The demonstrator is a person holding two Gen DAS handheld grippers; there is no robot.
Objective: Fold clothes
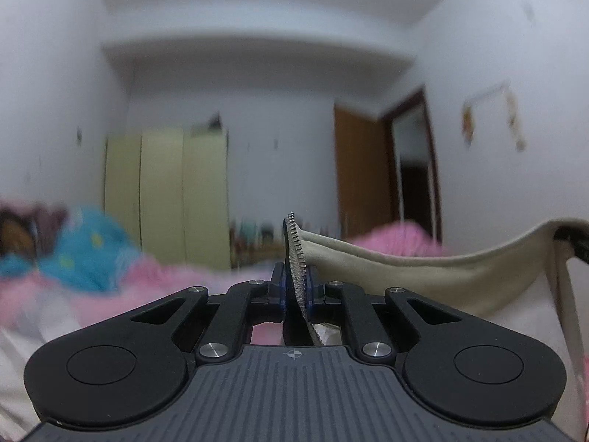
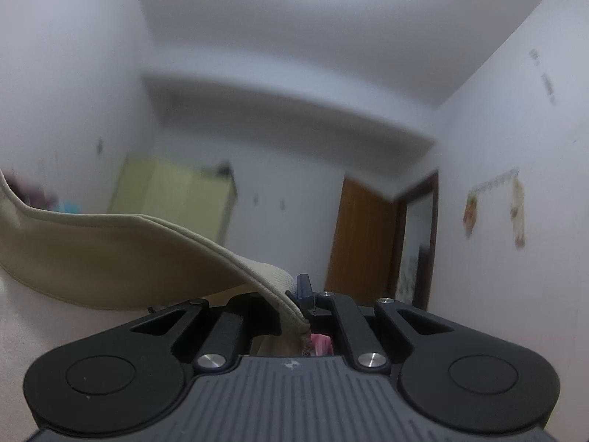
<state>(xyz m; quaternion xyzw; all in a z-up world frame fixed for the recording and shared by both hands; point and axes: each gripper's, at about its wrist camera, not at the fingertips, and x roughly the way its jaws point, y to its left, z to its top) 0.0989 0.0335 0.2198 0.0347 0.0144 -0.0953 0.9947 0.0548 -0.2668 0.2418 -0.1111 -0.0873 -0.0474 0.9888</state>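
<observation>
A beige garment (image 1: 423, 272) hangs stretched in the air between my two grippers. My left gripper (image 1: 296, 258) is shut on one corner of it, the ribbed edge standing up between the blue-padded fingers. From there the cloth sags off to the right, where the dark tip of the other gripper (image 1: 574, 243) holds it. In the right wrist view the same beige garment (image 2: 121, 258) runs in from the left and is pinched in my right gripper (image 2: 300, 305), which is shut on its hem. Both grippers are raised and tilted up toward the far wall.
Below lies a bed with pink bedding (image 1: 154, 287) and a blue patterned cloth (image 1: 88, 254) at the left. A pale yellow wardrobe (image 1: 165, 191) stands at the far wall. A brown door (image 2: 360, 243) is open at the right, with hangings on the right wall (image 2: 515, 206).
</observation>
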